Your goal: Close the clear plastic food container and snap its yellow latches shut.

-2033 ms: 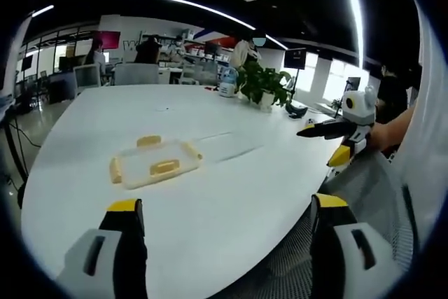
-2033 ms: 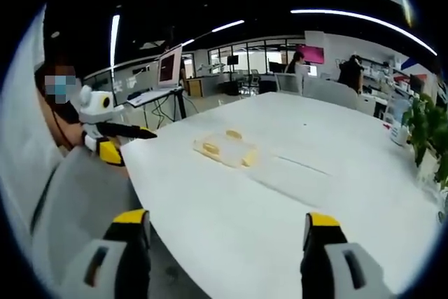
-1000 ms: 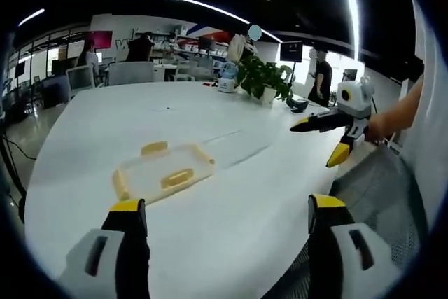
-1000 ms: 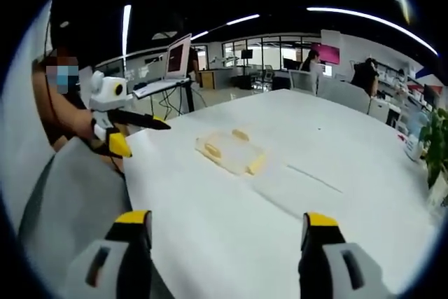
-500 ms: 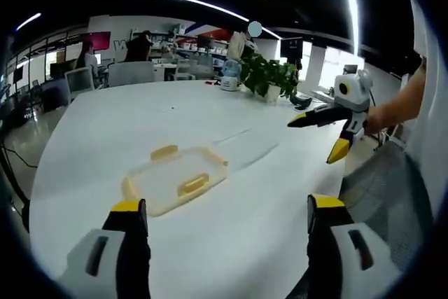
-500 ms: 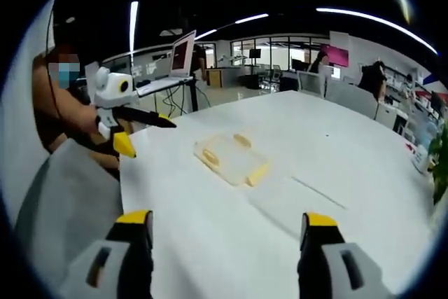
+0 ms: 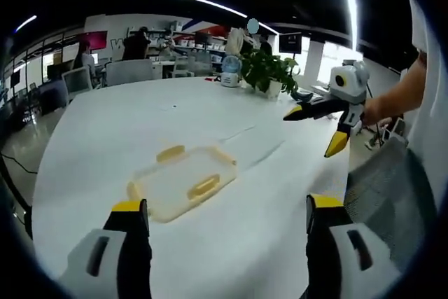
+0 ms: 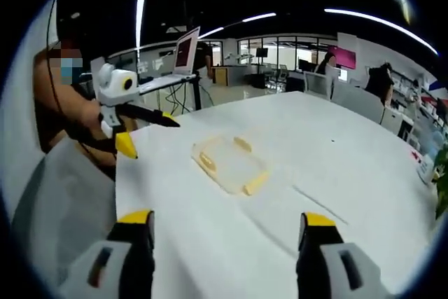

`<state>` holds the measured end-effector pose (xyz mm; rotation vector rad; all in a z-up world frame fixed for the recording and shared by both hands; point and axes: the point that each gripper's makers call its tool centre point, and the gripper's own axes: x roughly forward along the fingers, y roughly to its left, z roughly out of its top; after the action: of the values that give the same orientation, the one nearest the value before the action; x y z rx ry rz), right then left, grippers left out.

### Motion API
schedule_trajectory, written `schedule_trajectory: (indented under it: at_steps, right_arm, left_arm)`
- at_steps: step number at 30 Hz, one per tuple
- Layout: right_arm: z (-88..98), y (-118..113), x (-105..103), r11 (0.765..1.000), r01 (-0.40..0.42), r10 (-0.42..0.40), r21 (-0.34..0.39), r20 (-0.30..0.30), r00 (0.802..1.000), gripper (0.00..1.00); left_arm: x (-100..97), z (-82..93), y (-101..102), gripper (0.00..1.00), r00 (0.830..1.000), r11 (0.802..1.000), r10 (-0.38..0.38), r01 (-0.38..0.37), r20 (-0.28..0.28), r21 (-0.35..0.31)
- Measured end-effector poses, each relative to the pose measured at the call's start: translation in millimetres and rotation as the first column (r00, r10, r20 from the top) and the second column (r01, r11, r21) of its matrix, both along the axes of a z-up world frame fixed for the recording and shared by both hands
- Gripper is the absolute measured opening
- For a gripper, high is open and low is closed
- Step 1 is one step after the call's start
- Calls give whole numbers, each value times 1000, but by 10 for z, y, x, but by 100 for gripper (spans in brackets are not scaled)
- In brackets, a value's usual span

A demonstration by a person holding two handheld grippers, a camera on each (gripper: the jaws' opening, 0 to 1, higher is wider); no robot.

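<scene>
Nearest, left gripper [image 7: 220,211] with jaws spread wide and holding nothing, poised above the near edge of the white table [image 7: 105,138]; likewise right gripper [image 8: 227,225], wide apart and empty. Farther out on the table, well clear of both, the clear container [image 7: 183,181] with yellow latches [image 7: 203,187], lying flat. Beyond, a potted plant [image 7: 266,71] at the far end.

Clear container [image 7: 183,182], yellow latches [image 7: 203,187], flat on table.
</scene>
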<state>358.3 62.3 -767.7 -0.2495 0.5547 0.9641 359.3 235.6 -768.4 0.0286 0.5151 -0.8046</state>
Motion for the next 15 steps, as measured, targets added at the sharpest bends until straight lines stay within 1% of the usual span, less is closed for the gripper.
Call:
schedule_trajectory:
  at_steps: [6, 15]
  right_arm:
    - [-20, 78, 65, 1000, -21, 21, -8, 6, 1000, 84]
    - [-12, 148, 190, 999, -46, 47, -15, 12, 999, 83]
  left_arm:
    - [65, -70, 79, 91, 1000, 1000, 0, 0, -9, 22]
    - [168, -71, 112, 90, 1000, 999, -12, 12, -5, 35]
